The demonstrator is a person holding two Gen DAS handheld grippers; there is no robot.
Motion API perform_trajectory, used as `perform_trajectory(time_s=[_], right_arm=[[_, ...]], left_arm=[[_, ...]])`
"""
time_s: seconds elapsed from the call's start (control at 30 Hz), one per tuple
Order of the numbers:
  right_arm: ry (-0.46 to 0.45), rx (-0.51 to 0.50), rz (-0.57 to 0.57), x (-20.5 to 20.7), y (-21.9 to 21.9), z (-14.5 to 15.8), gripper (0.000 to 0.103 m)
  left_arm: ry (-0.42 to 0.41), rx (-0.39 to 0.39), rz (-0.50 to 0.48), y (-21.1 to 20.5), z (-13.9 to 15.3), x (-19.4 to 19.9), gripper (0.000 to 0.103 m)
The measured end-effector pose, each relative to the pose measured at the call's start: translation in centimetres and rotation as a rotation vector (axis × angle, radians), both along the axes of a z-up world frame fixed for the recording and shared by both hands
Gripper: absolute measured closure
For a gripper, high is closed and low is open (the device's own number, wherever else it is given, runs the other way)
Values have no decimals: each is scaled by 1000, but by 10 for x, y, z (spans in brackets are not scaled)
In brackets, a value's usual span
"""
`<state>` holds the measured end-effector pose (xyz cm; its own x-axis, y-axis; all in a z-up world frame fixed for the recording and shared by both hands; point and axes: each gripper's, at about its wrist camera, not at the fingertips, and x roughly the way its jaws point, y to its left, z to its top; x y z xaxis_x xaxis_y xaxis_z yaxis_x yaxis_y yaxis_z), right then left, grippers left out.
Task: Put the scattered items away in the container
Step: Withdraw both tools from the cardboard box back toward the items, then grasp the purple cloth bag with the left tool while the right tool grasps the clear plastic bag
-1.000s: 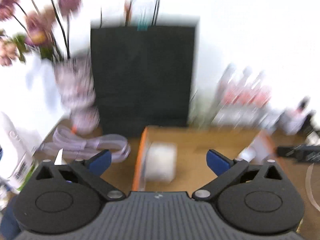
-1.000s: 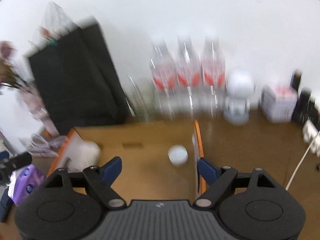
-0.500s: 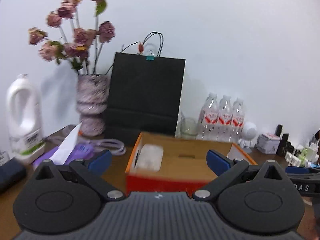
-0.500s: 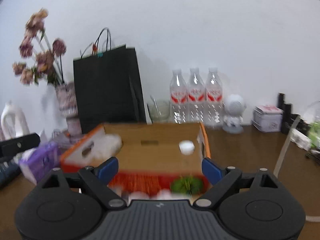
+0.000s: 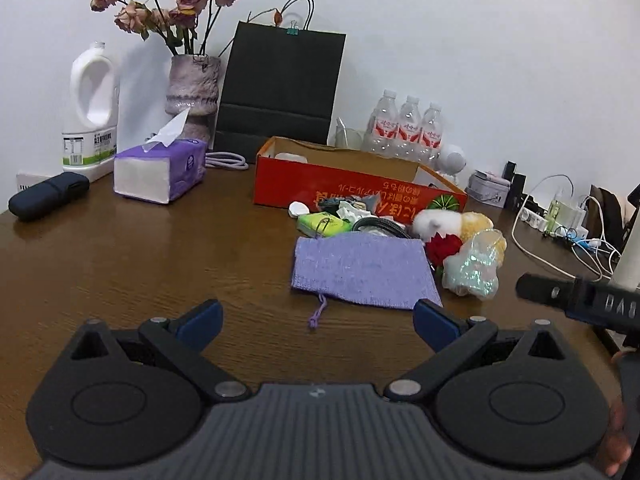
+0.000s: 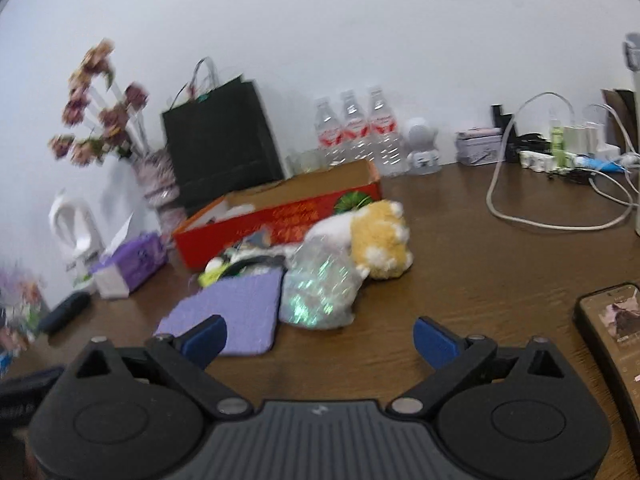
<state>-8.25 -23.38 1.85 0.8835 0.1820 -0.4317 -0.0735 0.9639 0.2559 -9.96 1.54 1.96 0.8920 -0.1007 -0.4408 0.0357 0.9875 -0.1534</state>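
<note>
Both grippers backed off the box (image 5: 352,184) | left gripper (image 5: 316,318) wide, empty | right gripper (image 6: 318,338) opening, empty | phone (image 6: 616,328) only in right view

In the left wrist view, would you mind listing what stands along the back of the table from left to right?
White jug → purple tissue box → flower vase → black paper bag → red cardboard box → water bottles → small white figure → cables and chargers.

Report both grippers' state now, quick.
Left gripper: open, nothing between its fingers.
Right gripper: jaws opening, nothing between them.
</note>
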Motion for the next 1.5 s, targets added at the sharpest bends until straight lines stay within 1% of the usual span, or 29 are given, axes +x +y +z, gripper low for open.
perform_trajectory(time_s=[0.1,0.2,0.23,0.27,0.3,0.37,0.43,0.47,0.5,0.57,0.6,0.63,0.67,0.77,0.83,0.87,0.93,0.97,1.0,1.1,1.13,1.17,1.2,1.27,1.4,1.5], right_arm=[[21,-16,2,-1,2,-6,3],[28,-39,-1,4,2,-6,5],[29,-41,5,6,1,-5,6],[31,-41,17,9,1,-3,10],[34,-42,26,13,0,-2,12],[37,-63,37,21,1,2,13],[31,-95,44,29,3,3,19],[38,-111,47,34,4,3,26],[52,-119,52,38,5,2,34],[69,-120,68,43,4,1,42],[73,-122,74,45,5,0,44],[74,-125,80,47,5,-1,45],[74,-130,86,50,7,-1,45],[79,-135,99,60,10,-2,45],[68,-140,112,66,14,0,46],[61,-150,112,69,16,0,46],[61,-167,108,75,20,0,48],[68,-171,102,79,21,-1,55],[83,-174,100,82,21,-3,71],[107,-186,100,86,22,-9,88],[107,-186,102,84,22,-10,89],[107,-184,104,83,21,-10,90],[103,-179,101,80,20,-9,91],[84,-173,97,73,19,-5,93],[7,-165,113,50,18,11,93],[-28,-160,124,32,17,20,93]], left_arm=[[34,-1,15,4,-4,11,0],[54,-1,-5,4,-5,25,0],[53,8,-17,2,-3,30,0],[47,19,-34,0,-1,37,0],[34,32,-57,-2,2,46,0],[27,55,-73,-6,5,66,0],[42,76,-103,-10,7,87,6],[56,84,-125,-12,7,97,13],[73,88,-138,-12,6,105,16],[103,89,-126,-10,2,117,17],[112,97,-112,-9,0,121,24],[121,104,-102,-8,-2,124,27],[133,102,-94,-7,-4,127,33],[175,69,-76,-2,-12,134,33],[184,66,-69,-1,-15,135,44],[189,62,-72,-1,-16,135,55],[192,59,-89,-2,-18,136,63],[190,68,-98,-5,-18,135,76],[187,78,-101,-7,-18,134,77],[176,103,-94,-12,-19,128,81],[173,106,-91,-13,-18,125,82],[168,107,-86,-14,-18,122,87],[158,110,-78,-15,-16,118,100],[139,107,-62,-15,-12,109,100],[64,81,-50,-9,6,79,100],[20,89,-37,-8,19,55,100]])
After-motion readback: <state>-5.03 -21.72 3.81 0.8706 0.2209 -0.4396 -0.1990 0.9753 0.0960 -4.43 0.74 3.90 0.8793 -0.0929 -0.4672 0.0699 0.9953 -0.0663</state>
